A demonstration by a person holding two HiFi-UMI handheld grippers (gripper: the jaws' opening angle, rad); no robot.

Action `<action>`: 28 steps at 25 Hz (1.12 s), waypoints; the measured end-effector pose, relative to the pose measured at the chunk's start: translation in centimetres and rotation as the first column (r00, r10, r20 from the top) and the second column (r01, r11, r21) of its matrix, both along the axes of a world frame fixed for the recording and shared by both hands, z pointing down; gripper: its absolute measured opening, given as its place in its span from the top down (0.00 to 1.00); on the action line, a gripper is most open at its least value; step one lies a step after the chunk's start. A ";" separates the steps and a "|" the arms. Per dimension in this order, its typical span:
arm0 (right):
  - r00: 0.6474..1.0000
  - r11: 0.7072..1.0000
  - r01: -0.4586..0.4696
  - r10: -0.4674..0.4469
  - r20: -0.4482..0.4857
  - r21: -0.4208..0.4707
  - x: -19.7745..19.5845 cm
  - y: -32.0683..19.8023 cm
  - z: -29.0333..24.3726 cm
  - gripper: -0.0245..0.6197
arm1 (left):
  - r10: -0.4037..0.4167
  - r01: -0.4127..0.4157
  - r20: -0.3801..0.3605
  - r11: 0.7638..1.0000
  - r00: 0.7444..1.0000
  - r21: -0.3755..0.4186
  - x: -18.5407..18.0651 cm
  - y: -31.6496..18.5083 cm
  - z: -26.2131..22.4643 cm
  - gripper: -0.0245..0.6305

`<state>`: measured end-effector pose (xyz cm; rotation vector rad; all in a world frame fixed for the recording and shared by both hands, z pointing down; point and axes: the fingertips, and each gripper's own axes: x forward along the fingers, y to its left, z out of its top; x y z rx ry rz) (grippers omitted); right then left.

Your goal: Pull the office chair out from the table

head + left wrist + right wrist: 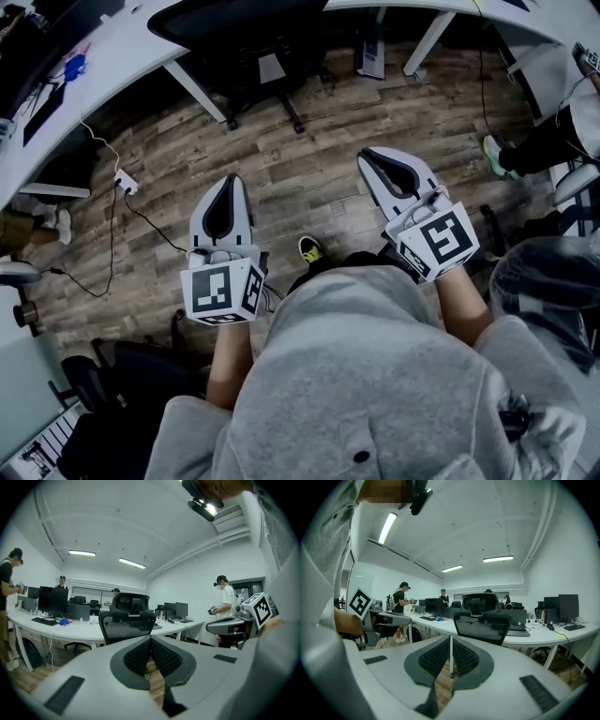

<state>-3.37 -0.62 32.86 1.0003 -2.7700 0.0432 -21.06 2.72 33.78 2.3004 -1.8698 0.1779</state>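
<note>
A black mesh-backed office chair (253, 47) stands tucked under the curved white table (131, 37) at the top of the head view. It faces me in the left gripper view (127, 623) and in the right gripper view (482, 623), with its headrest above the backrest. My left gripper (228, 180) hovers over the wooden floor, shut, with nothing between its pads. My right gripper (373, 154) is beside it, also shut and empty. Both point toward the chair and stand well short of it. The closed jaw tips show in each gripper view (150, 639) (451, 638).
A white power strip (127, 181) with a black cable lies on the floor at left. Another person's leg and shoe (492, 155) are at right, a second dark chair (112, 375) at lower left. People (227, 602) (401, 604) stand by desks with monitors (53, 601).
</note>
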 end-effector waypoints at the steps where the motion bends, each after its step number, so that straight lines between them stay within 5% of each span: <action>1: 1.000 1.000 0.004 -0.004 -0.002 0.005 -0.5 -0.1 0.0 0.90 | 0.002 -0.002 0.000 1.000 1.000 0.006 -0.3 -0.1 -0.1 0.94; 14: 0.999 0.998 -0.045 0.046 -0.014 0.033 -0.7 -1.2 -1.1 0.90 | 0.069 -0.069 -0.001 0.997 0.998 0.018 -0.4 -0.6 -0.3 0.94; 28: 1.000 0.998 -0.020 0.021 -0.022 0.053 -2.1 -1.4 -1.1 0.90 | 0.036 -0.036 -0.019 0.999 0.999 0.029 -1.9 0.2 0.2 0.94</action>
